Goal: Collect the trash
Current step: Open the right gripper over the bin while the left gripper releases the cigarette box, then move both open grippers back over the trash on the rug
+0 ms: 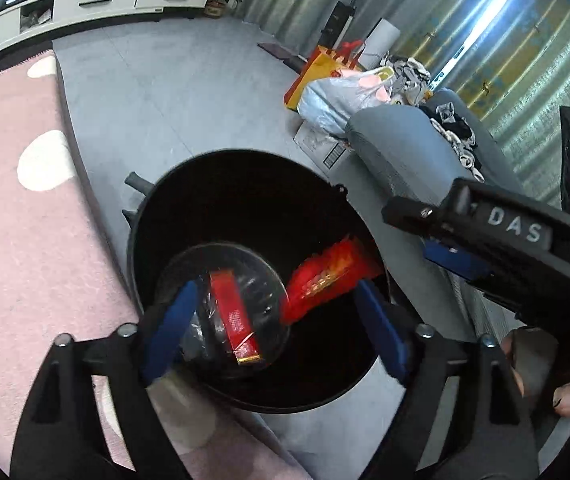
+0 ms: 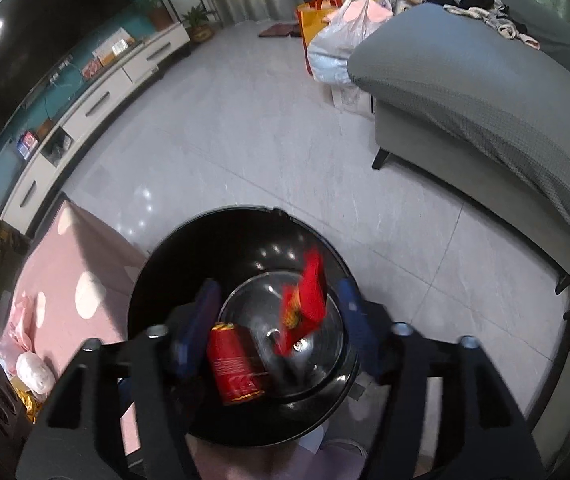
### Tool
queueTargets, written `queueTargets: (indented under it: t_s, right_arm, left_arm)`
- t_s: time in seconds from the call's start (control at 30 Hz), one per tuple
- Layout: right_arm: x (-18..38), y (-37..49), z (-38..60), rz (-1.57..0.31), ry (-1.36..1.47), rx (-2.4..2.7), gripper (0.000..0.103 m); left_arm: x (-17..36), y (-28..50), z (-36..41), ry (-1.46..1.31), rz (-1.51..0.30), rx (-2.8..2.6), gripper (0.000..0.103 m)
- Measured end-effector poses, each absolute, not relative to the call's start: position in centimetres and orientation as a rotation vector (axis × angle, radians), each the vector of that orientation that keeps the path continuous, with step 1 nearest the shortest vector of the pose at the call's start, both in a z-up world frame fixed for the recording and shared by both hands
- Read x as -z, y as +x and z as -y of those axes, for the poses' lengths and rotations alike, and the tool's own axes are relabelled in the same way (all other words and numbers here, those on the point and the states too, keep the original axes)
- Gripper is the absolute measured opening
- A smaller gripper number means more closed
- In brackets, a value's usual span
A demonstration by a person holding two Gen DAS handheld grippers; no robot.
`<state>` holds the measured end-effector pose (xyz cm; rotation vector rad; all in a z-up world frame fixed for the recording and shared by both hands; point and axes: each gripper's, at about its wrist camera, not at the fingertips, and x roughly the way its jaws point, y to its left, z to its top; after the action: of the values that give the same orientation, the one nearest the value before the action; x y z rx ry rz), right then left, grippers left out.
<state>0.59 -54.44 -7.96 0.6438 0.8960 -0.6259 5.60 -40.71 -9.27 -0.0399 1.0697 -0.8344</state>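
Trash bin point(image 1: 245, 208), black, on floor w/ red box point(image 1: 235, 320) inside; red wrapper point(image 2: 305, 296) mid-air; left tool point(image 1: 273, 328) & right tool point(image 2: 275, 326) both wide, empty.

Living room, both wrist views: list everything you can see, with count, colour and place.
Bin: 1, black, on floor beside the rug.
Red box: 1, red, inside the bin.
Wrapper: 1, red and yellow, blurred, above the bin's bottom.
Rug: 1, pink with white dots, left of bin.
Sofa: 1, grey, right, clothes piled on it.
Bags: at least 2, white plastic and orange, at the sofa's end.
TV unit: 1, white, by far wall.
TV: 1, black, on teal wall.
Plants: 2 potted, green, by the TV unit's end.
Left gripper: blue pads, open over the bin.
Right gripper: blue pads, open over the bin.
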Motion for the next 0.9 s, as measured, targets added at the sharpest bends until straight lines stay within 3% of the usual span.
queueTargets:
  t_s: [0.17,0.47,0.9]
  right_arm:
    - [6.5,-0.1,54.1,-0.84,0.635,0.618,0.081]
    - [3.6,0.8,51.1,-0.786,0.536,0.588,0.086]
    - [-1.4,2.7,43.6,-0.663,0.426,0.315,0.094]
  left_arm:
    - [7.6,5.6,38.8,-0.068,-1.036,0.825,0.091]
    - [3.1,6.0,31.5,-0.155,-0.937,0.718,0.097]
    - [-2.5,4.9,12.9,-0.203,-0.83,0.346,0.1]
